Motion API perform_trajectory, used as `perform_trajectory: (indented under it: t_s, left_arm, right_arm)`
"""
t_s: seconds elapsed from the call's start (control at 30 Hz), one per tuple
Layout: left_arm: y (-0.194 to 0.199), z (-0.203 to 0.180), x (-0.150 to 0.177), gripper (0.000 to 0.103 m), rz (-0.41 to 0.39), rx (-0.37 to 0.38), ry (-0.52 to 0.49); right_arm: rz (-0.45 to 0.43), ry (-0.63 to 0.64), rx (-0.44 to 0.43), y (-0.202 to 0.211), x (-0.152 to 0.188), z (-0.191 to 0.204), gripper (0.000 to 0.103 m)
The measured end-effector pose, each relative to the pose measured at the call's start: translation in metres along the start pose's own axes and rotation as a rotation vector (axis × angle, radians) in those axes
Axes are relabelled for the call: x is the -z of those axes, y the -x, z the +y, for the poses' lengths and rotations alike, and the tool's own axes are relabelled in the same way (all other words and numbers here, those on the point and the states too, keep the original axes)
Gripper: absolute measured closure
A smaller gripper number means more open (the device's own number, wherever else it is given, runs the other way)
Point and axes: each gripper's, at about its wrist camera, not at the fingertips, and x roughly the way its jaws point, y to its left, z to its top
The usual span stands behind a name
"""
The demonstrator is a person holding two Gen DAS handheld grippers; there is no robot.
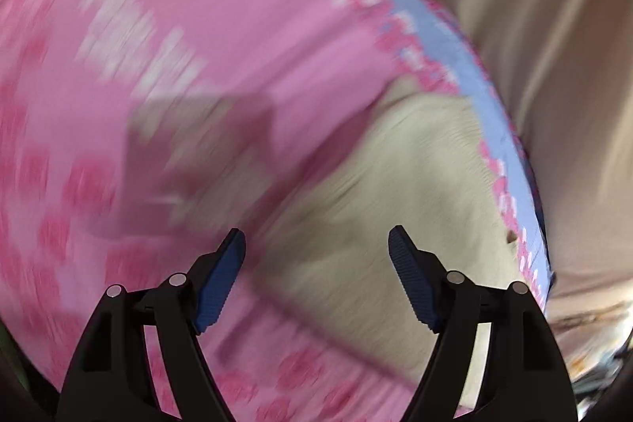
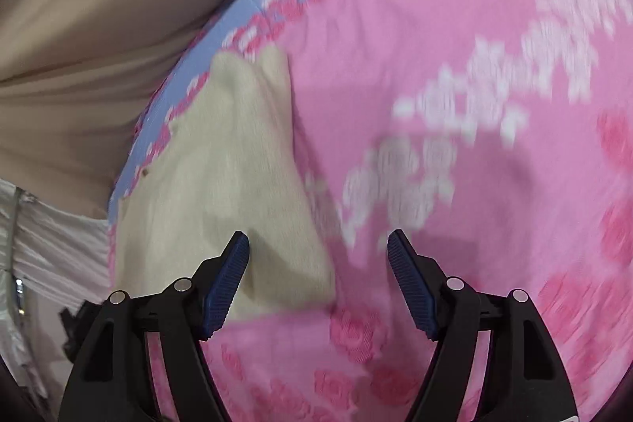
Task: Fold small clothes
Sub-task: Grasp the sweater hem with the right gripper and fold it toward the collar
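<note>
A small cream garment [image 1: 403, 192] lies on a pink flowered bedsheet [image 1: 198, 26] near its blue-edged border. In the left wrist view it sits just ahead of my left gripper [image 1: 316, 244], which is open and empty above it. In the right wrist view the cream garment [image 2: 221, 165] lies ahead and to the left, its near edge under my left fingertip. My right gripper [image 2: 318, 248] is open and empty over the garment's right edge and the sheet. Both views are motion-blurred.
The blue border of the sheet [image 1: 455, 46] marks the bed's edge, with a beige curtain [image 1: 534, 6] beyond it. In the right wrist view the beige curtain [image 2: 99, 26] and white fabric [image 2: 39, 244] lie past the edge on the left. A grey blurred shadow [image 1: 198, 153] falls on the sheet.
</note>
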Motion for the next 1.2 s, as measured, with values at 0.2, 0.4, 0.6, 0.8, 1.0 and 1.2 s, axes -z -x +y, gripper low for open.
perform_trajectory:
  t_s: [0.2,0.4,0.6,0.8,1.0,1.2]
  left_arm:
    - [-0.004,-0.003,0.016,0.016,-0.041,0.051,0.128]
    - [-0.001,-0.018,0.006,0.079,-0.035,0.107,0.127]
    - [0.045,-0.011,0.033,0.081,0.021,0.167,0.097]
    - [0.040,0.028,0.099,0.080,0.146,0.061,0.086]
    - [0.064,0.017,0.091,0.071,0.030,0.066,0.028]
    - [0.060,-0.004,0.080,0.064,-0.008,0.036,-0.048]
  right_arm:
    - [0.024,0.070,-0.076,-0.027,0.004,0.032,0.026]
    - [0.016,0.049,-0.127,-0.015,-0.021,0.042,0.082]
    - [-0.004,0.178,-0.068,0.061,-0.021,0.046,0.083]
    - [0.148,0.156,0.145,0.061,0.022,-0.029,0.076]
    - [-0.113,0.225,0.202,0.101,0.004,0.006,0.071]
    - [-0.087,0.473,0.158,0.065,-0.012,0.093,0.077]
